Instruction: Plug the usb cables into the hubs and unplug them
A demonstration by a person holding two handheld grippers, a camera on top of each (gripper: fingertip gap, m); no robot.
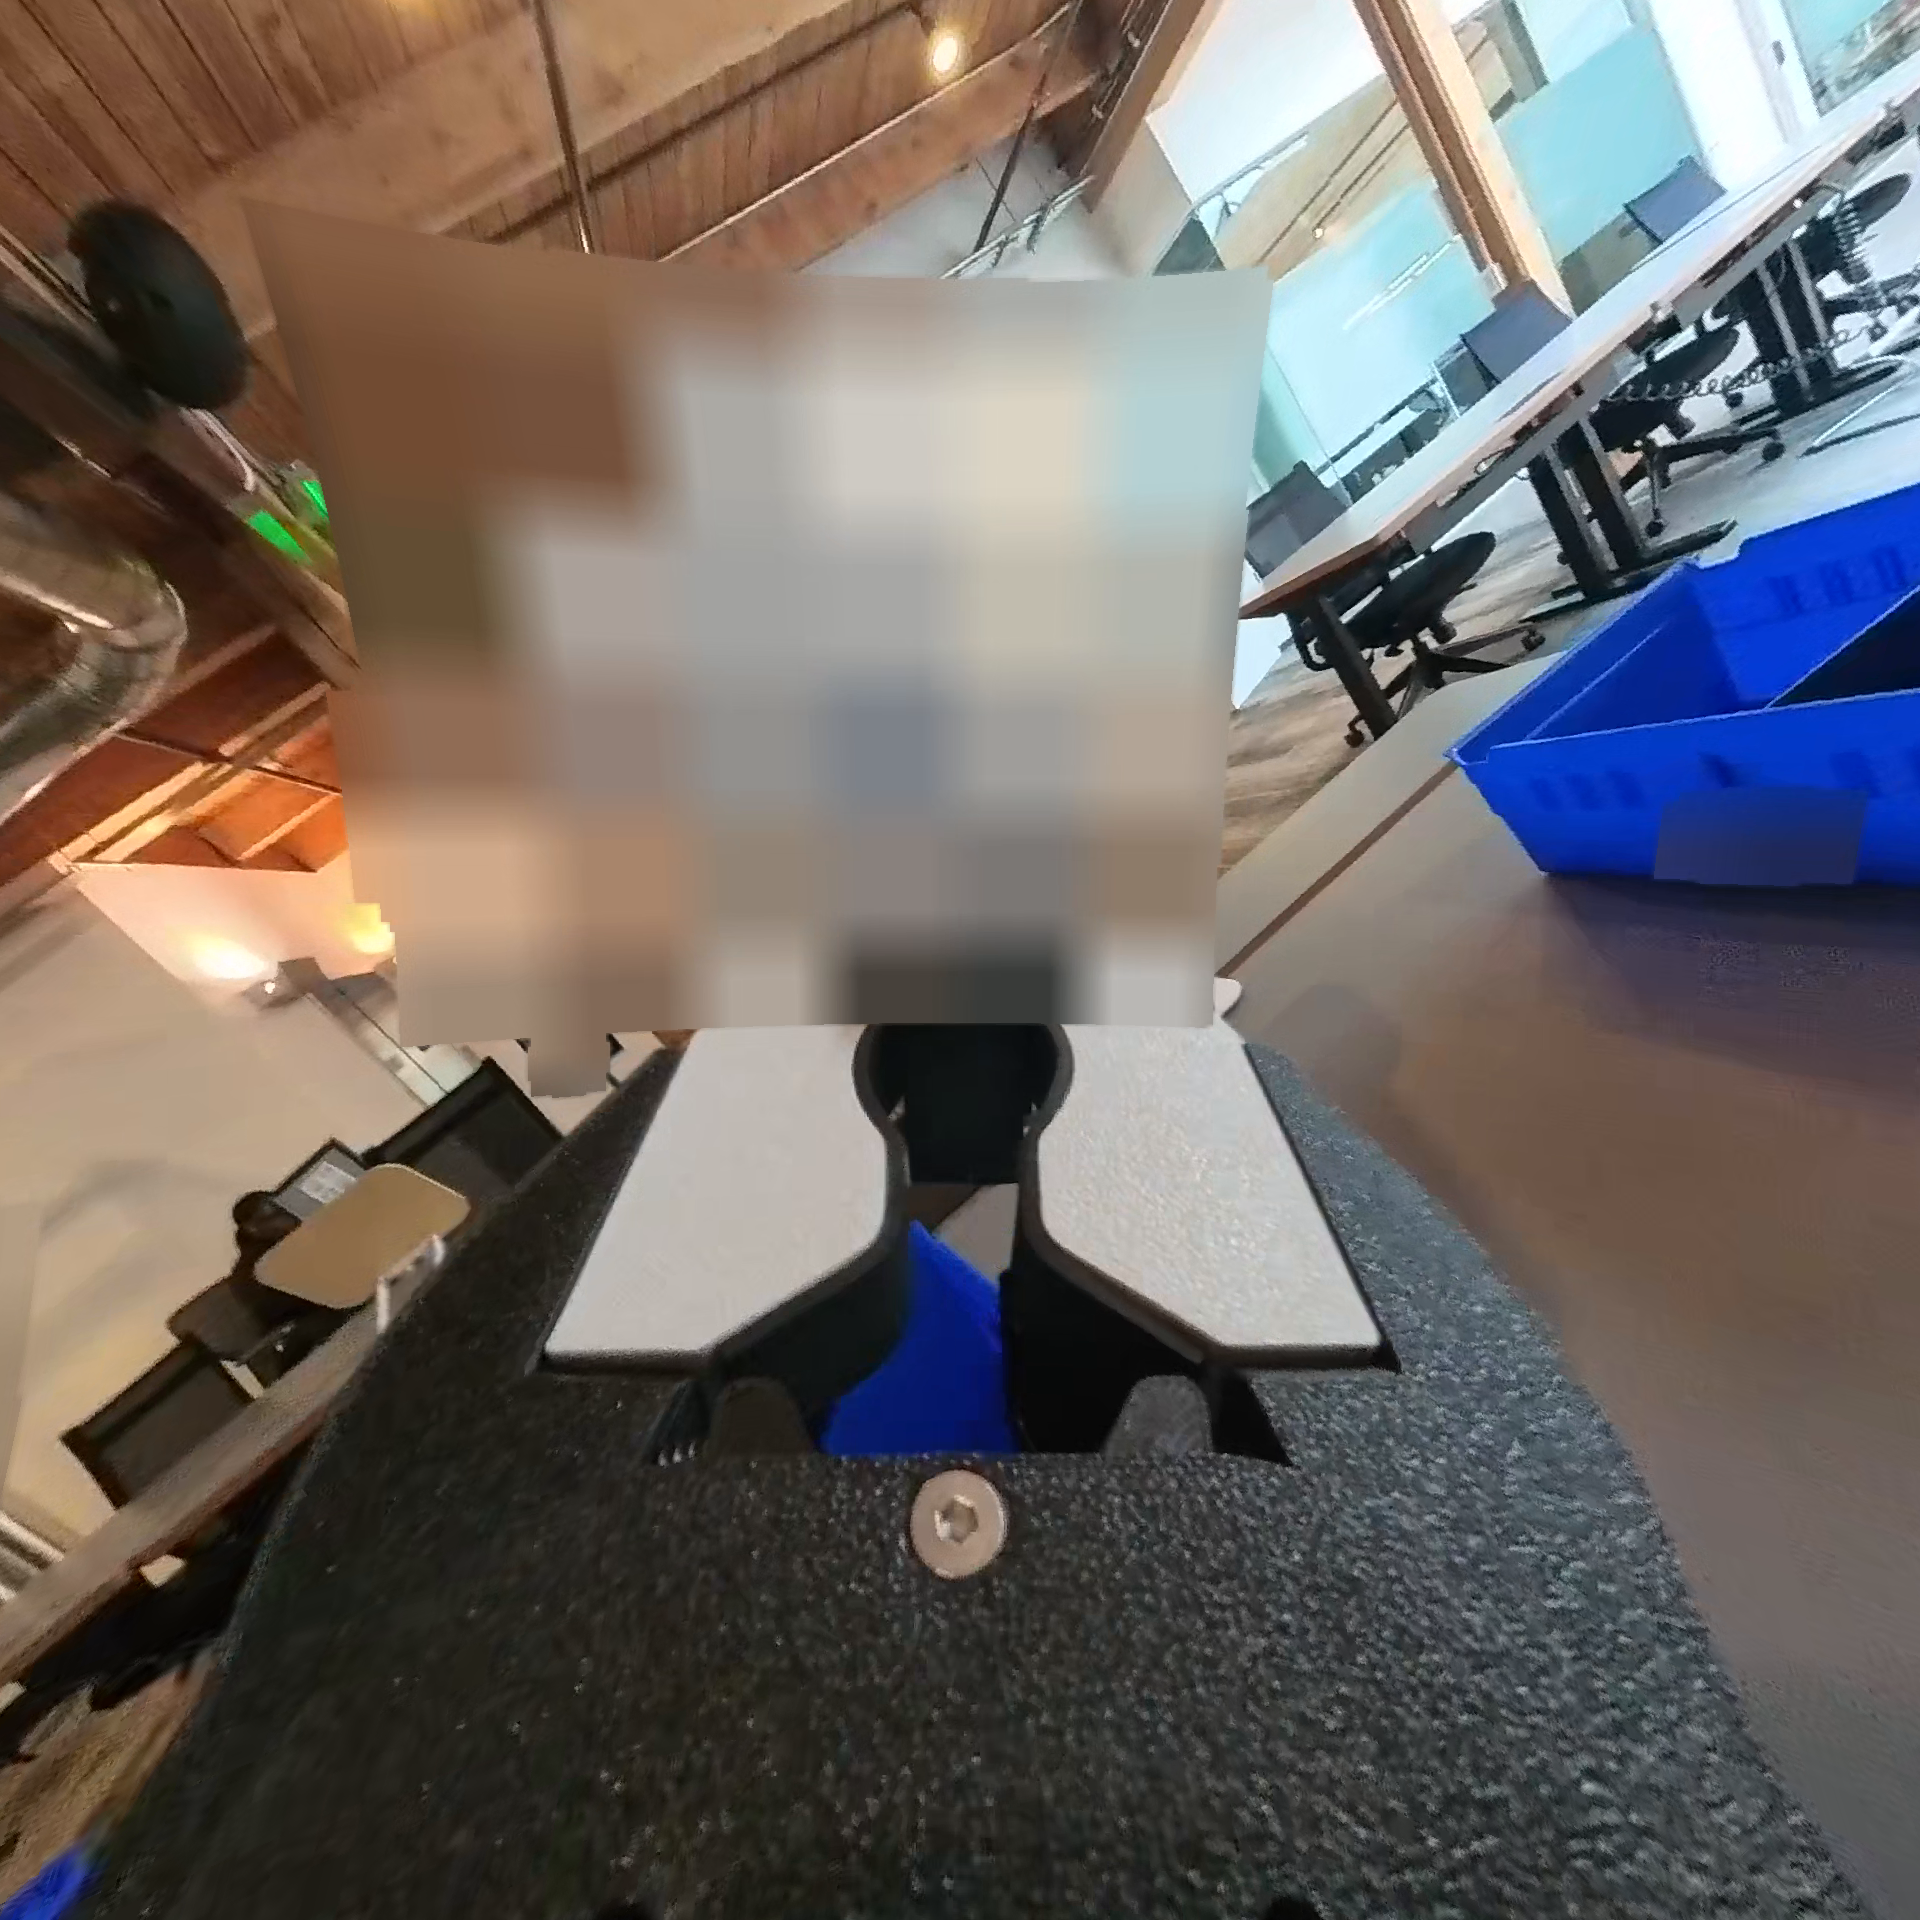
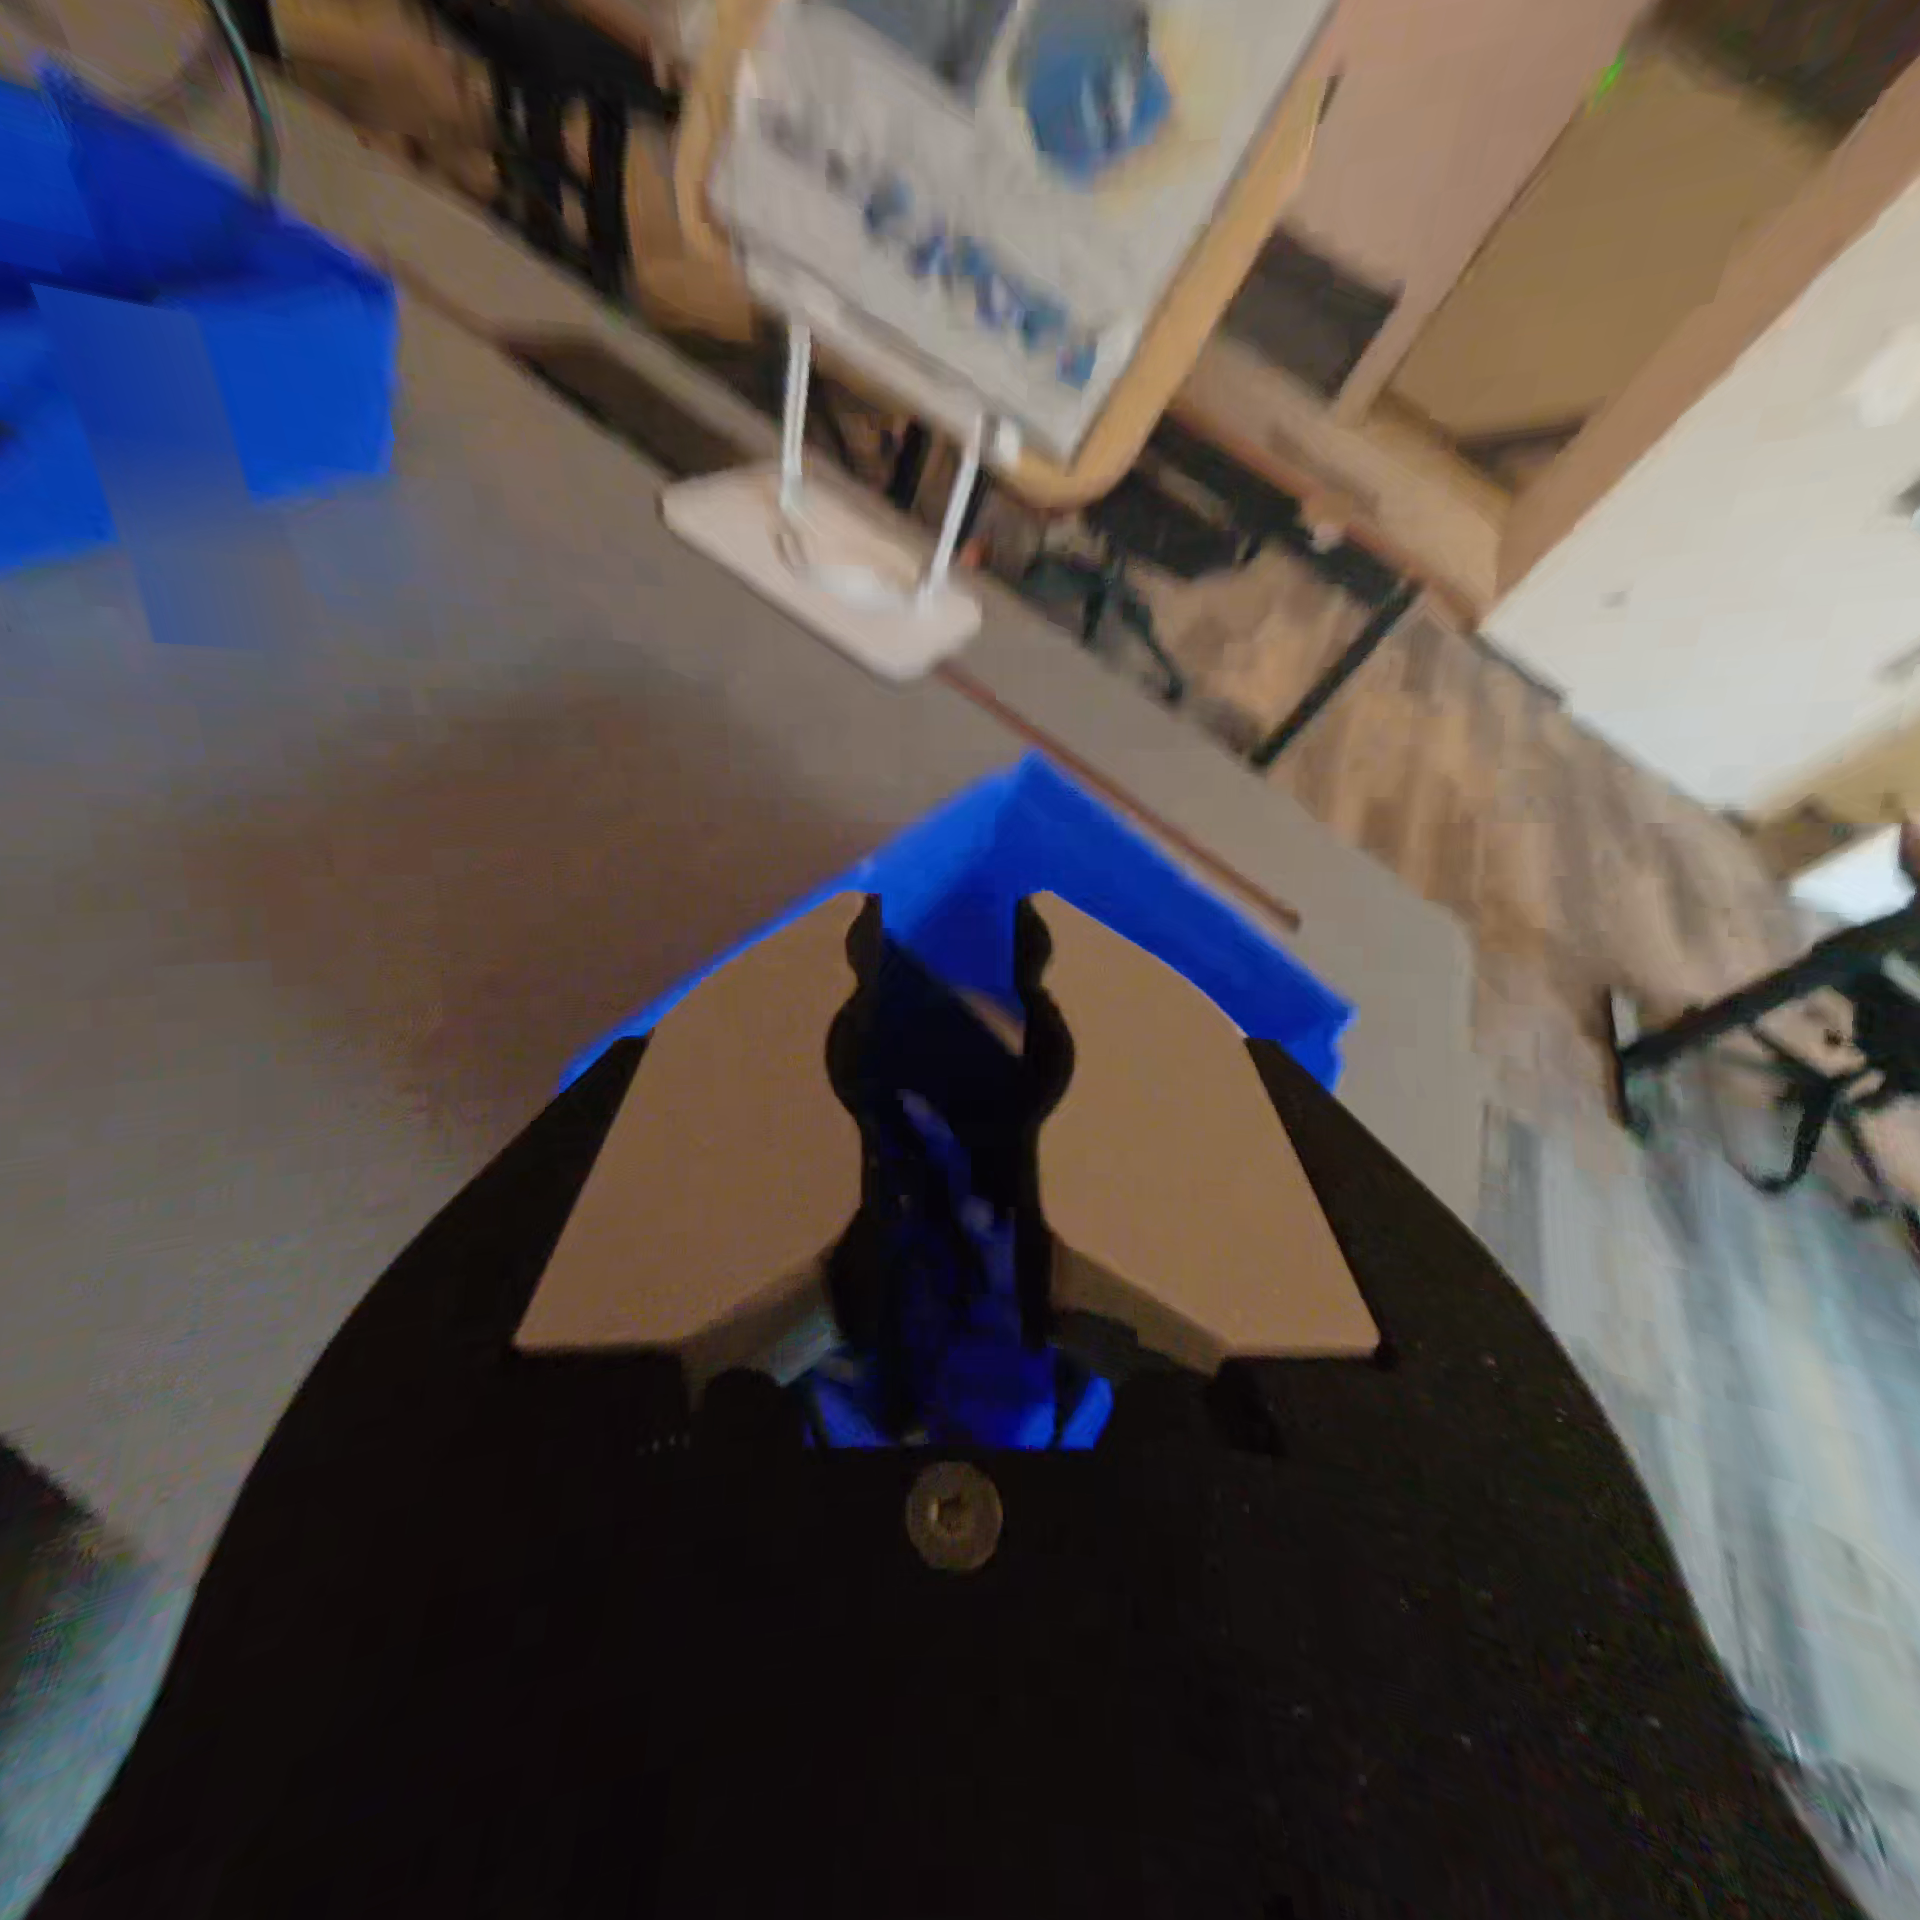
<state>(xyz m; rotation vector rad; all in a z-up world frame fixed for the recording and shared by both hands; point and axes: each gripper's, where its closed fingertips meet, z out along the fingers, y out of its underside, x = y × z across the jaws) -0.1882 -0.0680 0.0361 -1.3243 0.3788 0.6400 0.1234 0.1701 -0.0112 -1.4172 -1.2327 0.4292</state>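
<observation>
No USB cable or hub shows clearly in either view. In the left wrist view my left gripper point(image 1: 961, 1049) points up and away from the dark table point(image 1: 1558, 1143). Its fingertips are hidden behind a blurred patch. The grey fingers point(image 1: 758, 1195) stand close together with a dark shape between them that I cannot make out. A blue bin point(image 1: 925, 1371) shows below them. In the right wrist view, which is motion-blurred, my right gripper point(image 2: 948, 914) hangs over a small blue bin point(image 2: 1143, 914) holding dark, unclear contents. Its jaws are a narrow gap apart.
A larger blue bin point(image 1: 1714, 748) stands at the table's far right edge; it or another blue bin shows in the right wrist view point(image 2: 208, 343). A white stand with a sign point(image 2: 831, 561) sits at the table's far edge. Desks and office chairs point(image 1: 1455, 603) lie beyond. The tips of one gripper are about 40 cm away from the tips of the other.
</observation>
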